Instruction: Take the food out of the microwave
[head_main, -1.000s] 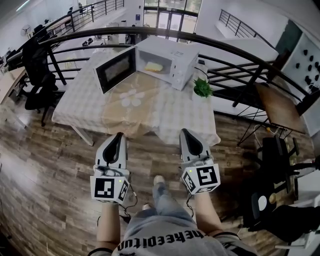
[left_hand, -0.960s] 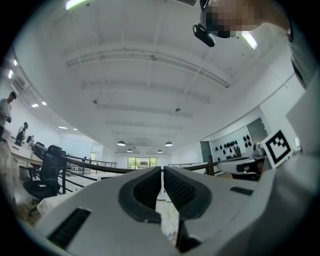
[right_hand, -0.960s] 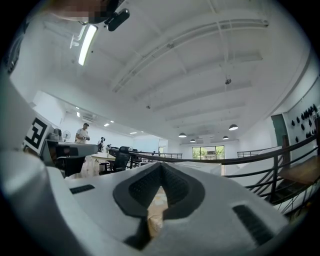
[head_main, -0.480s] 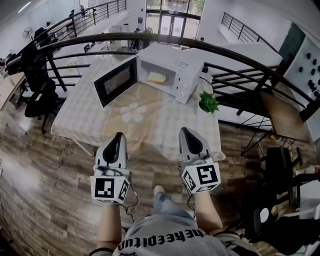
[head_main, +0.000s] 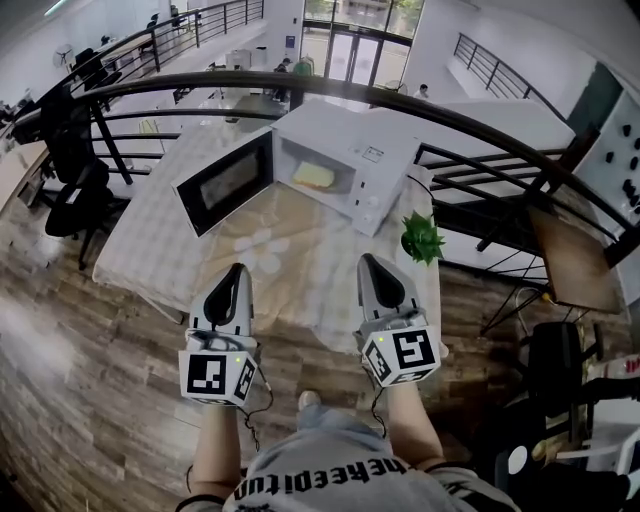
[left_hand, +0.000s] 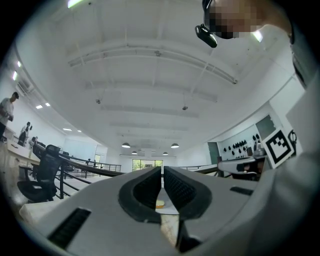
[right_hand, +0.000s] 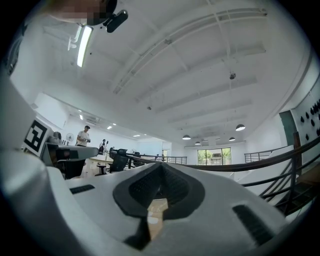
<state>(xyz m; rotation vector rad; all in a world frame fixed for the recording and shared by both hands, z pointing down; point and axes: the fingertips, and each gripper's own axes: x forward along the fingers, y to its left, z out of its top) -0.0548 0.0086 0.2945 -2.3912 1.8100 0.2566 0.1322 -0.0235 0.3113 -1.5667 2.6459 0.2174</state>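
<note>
I hold my left tool and my right tool side by side, pointing toward the near edge of the worktop, which wears a pale checked cloth. Both tools have their jaws together, with nothing between them. The white microwave stands at the far side of the worktop, its door swung wide open to the left. The food sits inside the cavity: a yellowish piece, perhaps on a plate, though it is too small for me to say. A small green potted plant stands just beside the microwave on its right. Both tools are well apart from the microwave.
</note>
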